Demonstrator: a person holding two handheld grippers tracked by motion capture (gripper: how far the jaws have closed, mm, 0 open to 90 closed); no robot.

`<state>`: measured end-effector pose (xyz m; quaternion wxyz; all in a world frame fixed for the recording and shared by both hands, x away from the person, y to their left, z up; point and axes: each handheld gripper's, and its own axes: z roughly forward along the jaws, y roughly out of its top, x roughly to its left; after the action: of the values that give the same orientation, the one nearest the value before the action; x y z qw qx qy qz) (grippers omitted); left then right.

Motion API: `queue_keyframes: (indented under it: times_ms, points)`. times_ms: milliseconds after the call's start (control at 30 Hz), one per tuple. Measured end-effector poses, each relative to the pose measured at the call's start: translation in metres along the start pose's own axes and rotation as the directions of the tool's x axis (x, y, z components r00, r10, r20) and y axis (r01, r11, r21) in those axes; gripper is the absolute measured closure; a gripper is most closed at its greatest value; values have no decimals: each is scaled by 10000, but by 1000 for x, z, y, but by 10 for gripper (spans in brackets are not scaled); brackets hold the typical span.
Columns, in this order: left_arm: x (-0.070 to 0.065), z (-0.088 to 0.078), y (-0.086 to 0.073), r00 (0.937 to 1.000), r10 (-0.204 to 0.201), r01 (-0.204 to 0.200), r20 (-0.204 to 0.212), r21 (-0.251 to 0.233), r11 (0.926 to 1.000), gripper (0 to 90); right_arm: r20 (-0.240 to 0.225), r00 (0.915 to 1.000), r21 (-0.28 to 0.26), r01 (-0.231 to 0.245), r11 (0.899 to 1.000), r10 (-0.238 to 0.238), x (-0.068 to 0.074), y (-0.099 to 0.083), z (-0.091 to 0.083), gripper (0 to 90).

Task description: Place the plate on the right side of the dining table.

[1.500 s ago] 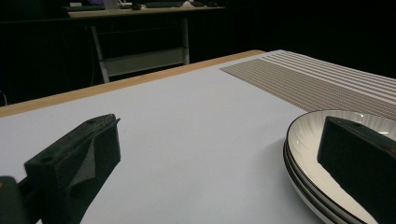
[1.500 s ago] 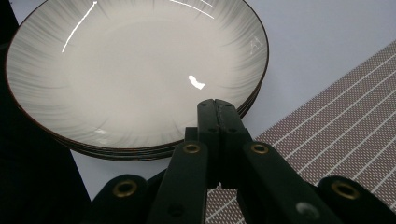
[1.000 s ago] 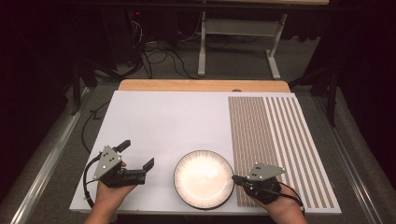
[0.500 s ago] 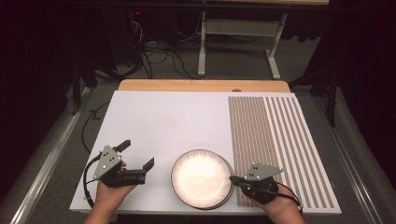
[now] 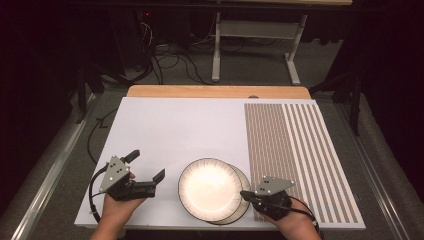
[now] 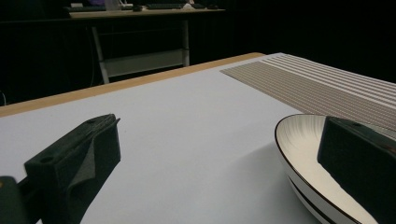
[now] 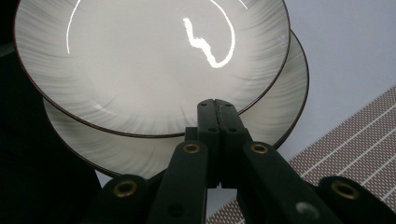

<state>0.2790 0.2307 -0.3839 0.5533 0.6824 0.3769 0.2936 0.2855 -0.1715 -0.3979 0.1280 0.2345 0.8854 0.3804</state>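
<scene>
Two white plates with dark rims lie stacked near the table's front edge. The top plate (image 5: 207, 189) (image 7: 149, 65) sits shifted left, baring the lower plate (image 5: 240, 211) (image 7: 275, 112) at the right and front. My right gripper (image 5: 245, 195) (image 7: 217, 105) is shut with nothing between its jaws. Its tips rest over the lower plate, against the top plate's right rim. My left gripper (image 5: 146, 166) (image 6: 219, 135) stands open on the white table, left of the plates. In the left gripper view its right jaw stands in front of the plate's (image 6: 299, 140) near rim.
A brown striped mat (image 5: 300, 150) (image 6: 327, 84) (image 7: 364, 149) covers the right part of the white tabletop (image 5: 180, 130). A wooden strip (image 5: 215, 91) runs along the far edge. Beyond it stand a desk frame (image 5: 250, 30) and floor cables (image 5: 170, 60).
The top plate has slid a little to the left, baring the lower plate's right edge. My right gripper has followed it left. The left gripper has stayed still.
</scene>
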Motion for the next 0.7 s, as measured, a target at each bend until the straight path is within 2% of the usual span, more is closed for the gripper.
queue_keyframes:
  times_ms: [133, 467, 600, 700]
  points:
    - [0, 0, -1, 10000, -77, 77, -8, 3, 10000, 2, -100, 9999, 23, -100, 9999, 100, 1, 0, 2, 900]
    - [1, -2, 1, 9999, -148, 148, 22, -38, 9999, 2, -279, 9995, 245, 178, 9995, -171, 8, 4, 11, 900]
    - [-2, 0, 4, 9987, -407, 402, 290, 161, 9991, 2, -340, 9990, 365, 319, 9988, -307, 10, 6, 14, 900]
    - [-8, 4, 6, 9962, -514, 478, 704, 516, 9975, 2, -384, 9988, 286, 318, 9991, -307, 11, 7, 16, 900]
